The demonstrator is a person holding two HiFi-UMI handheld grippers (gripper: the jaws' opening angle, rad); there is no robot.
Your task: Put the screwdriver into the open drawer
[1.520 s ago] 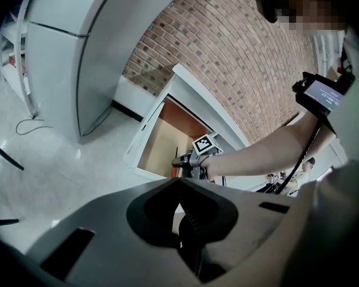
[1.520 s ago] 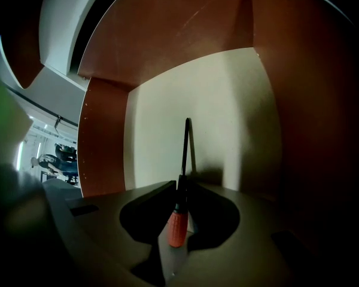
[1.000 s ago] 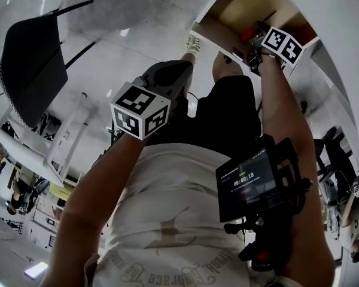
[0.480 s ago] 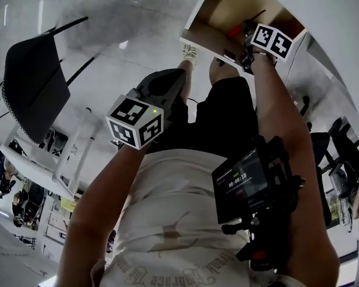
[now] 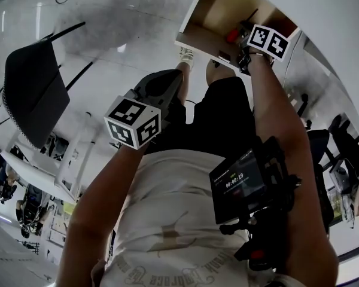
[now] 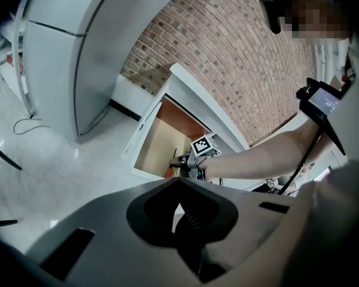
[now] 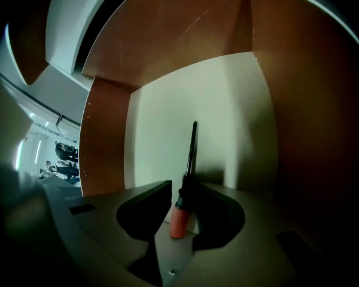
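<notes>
The screwdriver, red handle and dark shaft, lies on the pale floor of the open wooden drawer. It sits between the jaws of my right gripper, which are opening and do not press on it. In the head view that gripper reaches down into the drawer, with the red handle beside it. My left gripper hangs in front of the person's legs, well short of the drawer. Its jaws meet with nothing in them. The left gripper view also shows the drawer and my right gripper.
A black chair stands on the floor at the left, with a white table nearer. A small recorder screen hangs at the person's chest. A brick wall and a white cabinet stand behind the drawer.
The head view has shifted a little, so the drawer and both grippers sit slightly further up and left. Both hands keep their places relative to the drawer.
</notes>
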